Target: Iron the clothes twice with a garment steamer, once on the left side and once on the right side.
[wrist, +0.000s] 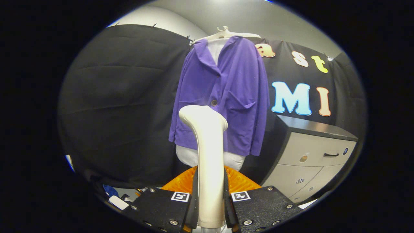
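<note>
A purple jacket point(226, 94) hangs on a white hanger point(224, 33) over a white garment point(213, 157), in front of the black cloth wall. The cream handle of the garment steamer point(208, 155) stands upright between my fingers, its rounded head level with the jacket's lower front. My gripper point(211, 207) is shut on that handle, both fingers pressing its sides. The steamer head is still some way short of the jacket, roughly facing its middle button point(213, 103).
A grey drawer cabinet point(310, 155) with a dark top stands to the right of the jacket. An orange ribbed object point(237, 183) lies just beyond the fingers, behind the handle. Small items point(118, 200) sit low on the left.
</note>
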`<state>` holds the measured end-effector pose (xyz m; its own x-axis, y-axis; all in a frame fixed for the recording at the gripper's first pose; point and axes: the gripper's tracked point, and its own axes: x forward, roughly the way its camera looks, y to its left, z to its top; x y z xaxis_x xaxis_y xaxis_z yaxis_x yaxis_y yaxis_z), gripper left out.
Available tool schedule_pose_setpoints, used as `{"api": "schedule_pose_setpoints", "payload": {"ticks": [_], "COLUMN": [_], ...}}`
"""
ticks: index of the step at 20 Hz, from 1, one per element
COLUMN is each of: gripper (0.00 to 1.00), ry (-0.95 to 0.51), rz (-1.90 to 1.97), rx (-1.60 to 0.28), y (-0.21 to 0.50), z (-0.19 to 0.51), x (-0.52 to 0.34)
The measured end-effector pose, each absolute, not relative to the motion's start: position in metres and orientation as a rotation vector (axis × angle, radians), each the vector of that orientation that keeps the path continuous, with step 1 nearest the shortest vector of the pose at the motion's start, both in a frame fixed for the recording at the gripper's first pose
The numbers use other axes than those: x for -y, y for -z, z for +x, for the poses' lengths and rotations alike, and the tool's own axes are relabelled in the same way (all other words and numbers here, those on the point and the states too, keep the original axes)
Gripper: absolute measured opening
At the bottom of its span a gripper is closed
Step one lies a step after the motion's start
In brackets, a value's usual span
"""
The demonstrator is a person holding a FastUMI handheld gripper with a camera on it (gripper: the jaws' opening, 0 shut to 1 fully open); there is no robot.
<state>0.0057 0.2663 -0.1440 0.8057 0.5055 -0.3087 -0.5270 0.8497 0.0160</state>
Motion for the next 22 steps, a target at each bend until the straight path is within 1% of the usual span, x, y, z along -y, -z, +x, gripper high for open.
{"api": "schedule_pose_setpoints", "payload": {"ticks": [8,15,18,22], "gripper": [0.32,0.32,0.32,0.32], "ry": [-0.386,-0.254,-0.190,-0.151], "rz": [0.042,0.096,0.096,0.092], "rx": [-0.178,-0.134,-0.129,-0.125], "y": [0.068,0.037,0.030,0.024], "z": [-0.007,-0.032,-0.033,-0.034], "x": [-0.122,-0.011,0.015,0.014]}}
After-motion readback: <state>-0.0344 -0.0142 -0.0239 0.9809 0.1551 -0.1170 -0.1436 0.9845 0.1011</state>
